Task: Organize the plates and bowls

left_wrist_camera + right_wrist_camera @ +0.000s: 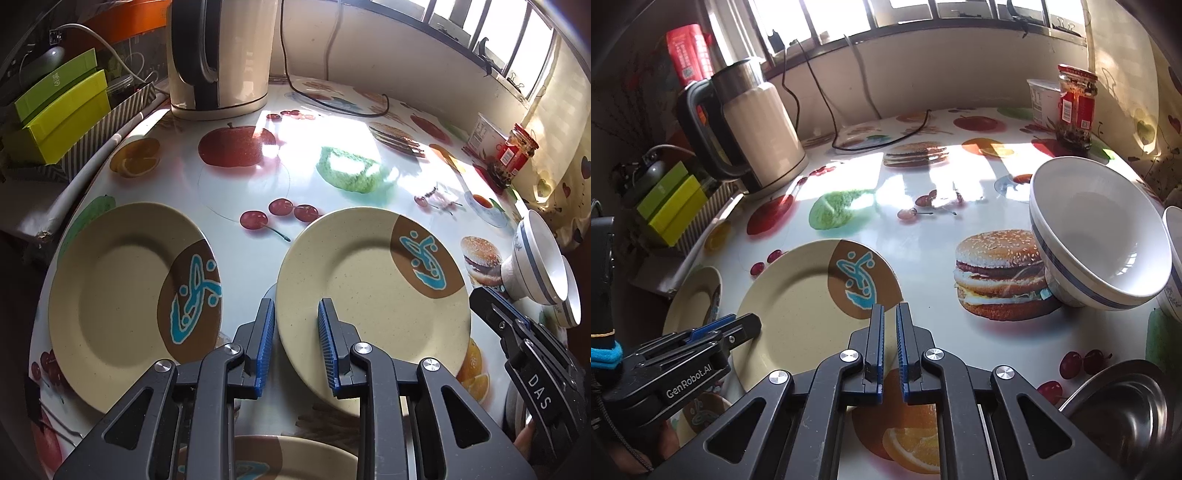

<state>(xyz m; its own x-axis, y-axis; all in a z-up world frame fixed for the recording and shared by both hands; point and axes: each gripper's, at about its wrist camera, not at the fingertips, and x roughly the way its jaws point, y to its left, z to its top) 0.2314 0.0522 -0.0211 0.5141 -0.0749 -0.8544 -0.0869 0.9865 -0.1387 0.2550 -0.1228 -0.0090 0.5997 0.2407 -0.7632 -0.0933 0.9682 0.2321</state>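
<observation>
Three beige plates with a brown and blue mark lie on the fruit-print table. One plate is at the left, one plate is in the middle, and a third shows under my left gripper. My left gripper is open, its jaws either side of the middle plate's near left rim. My right gripper is nearly shut and empty, over that plate's right rim. A white bowl with a blue band lies tilted at the right beside another bowl.
A cream kettle stands at the back with cables. Green boxes sit at the left edge. A red-lidded jar and a white tub stand at the back right. A steel bowl is near right.
</observation>
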